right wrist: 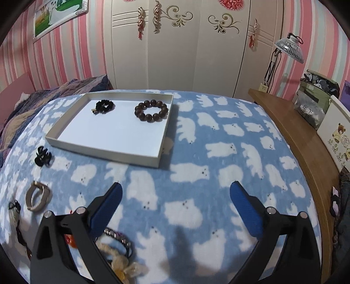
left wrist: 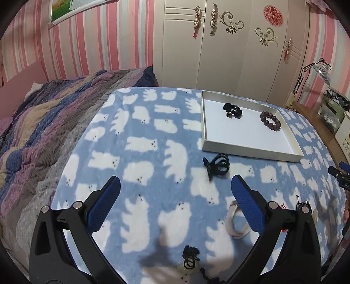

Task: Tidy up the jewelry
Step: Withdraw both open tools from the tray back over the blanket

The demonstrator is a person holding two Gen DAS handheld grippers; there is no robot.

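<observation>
chinese characters 足下 on a grey packet on the wooden shelf, smaller print below unreadable

A tray lies on the blanket, with a wardrobe behind it. In the tray, a scrunchie sits left of a bead bracelet. Near-left of the tray lies a hair claw; nearer, a band, then what may be bangles. A desk stands right.

Walls: pink striped wallpaper, framed picture upper left.
Ahead: cream wardrobe.
Right: wooden desk, lamp.
Below: bear-print blanket.
</observation>
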